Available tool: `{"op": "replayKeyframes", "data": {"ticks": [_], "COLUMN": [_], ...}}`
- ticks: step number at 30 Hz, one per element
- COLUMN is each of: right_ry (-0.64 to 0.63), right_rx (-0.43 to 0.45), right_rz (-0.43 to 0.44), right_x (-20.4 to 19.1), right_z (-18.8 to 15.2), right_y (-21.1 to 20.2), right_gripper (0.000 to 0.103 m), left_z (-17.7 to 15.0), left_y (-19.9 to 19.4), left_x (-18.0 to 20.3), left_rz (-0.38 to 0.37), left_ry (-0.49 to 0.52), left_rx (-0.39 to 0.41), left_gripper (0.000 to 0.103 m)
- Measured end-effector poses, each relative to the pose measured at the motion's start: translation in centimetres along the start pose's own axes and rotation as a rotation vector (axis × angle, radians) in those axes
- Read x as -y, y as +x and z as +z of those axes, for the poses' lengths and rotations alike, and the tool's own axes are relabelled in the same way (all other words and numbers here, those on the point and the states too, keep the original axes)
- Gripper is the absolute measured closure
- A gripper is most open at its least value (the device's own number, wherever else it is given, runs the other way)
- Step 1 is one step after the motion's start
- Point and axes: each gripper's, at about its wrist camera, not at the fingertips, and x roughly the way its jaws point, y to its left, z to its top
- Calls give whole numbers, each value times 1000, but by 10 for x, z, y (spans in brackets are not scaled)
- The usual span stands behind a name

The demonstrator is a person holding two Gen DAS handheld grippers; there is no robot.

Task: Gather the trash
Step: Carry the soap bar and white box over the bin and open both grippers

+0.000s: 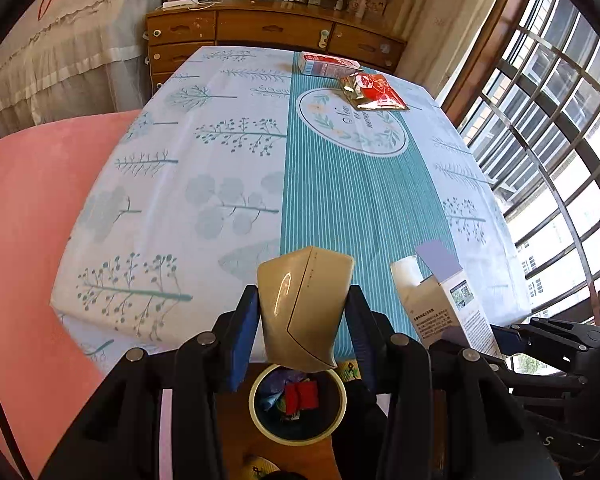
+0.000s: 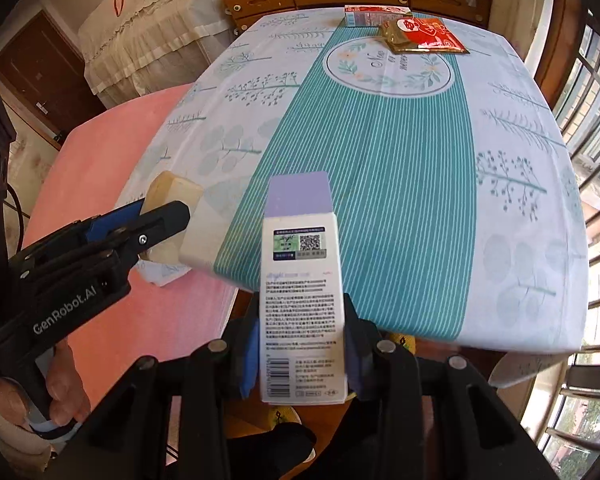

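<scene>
White box [image 2: 302,312] pinched lengthwise in right fingers [image 2: 350,354], flap pointing tableward; left fingers [image 1: 246,332] pinch beige, seemingly crumpled carton [image 1: 304,308].

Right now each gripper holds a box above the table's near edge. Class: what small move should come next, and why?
Probably bring the left gripper back over the bin and let go: its beige box hangs just short of the bin below, which already holds trash.

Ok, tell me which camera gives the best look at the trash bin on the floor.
The left wrist view. There the trash bin sits below the cream box held in the left hand-held gripper, its round rim and the colourful wrappers inside showing. The right wrist view shows nothing of the bin; the white carton and black gripper frame fill that area.
</scene>
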Motion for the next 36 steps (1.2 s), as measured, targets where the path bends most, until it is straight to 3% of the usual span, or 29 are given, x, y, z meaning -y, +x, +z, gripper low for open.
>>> {"op": "replayKeyframes", "data": {"ticks": [9, 16, 23, 25, 30, 36], "right_ry": [-30, -99, -141, -139, -87, -25], "right_rx": [-113, -217, -293, -313, -332, -326], "right_rz": [-47, -54, -36, -38, -43, -47], "right_x": [-43, -51, -39, -30, -1, 33], "right_z": [-69, -101, -136, -146, -165, -182], "right_y": [9, 42, 100, 122, 181, 245], "right_gripper": [68, 68, 68, 68, 68, 68], "left_z": [-68, -108, -149, -161, -192, -222], "left_y": [-13, 6, 56, 75, 131, 204], "left_x": [-28, -40, -53, -56, -57, -53], "left_rz": [-48, -29, 16, -2, -11, -10], "left_ry": [-51, -118, -189, -199, -246, -233], "left_rx": [-56, -104, -165, -171, -224, -279], "left_gripper": [61, 61, 61, 61, 61, 61]}}
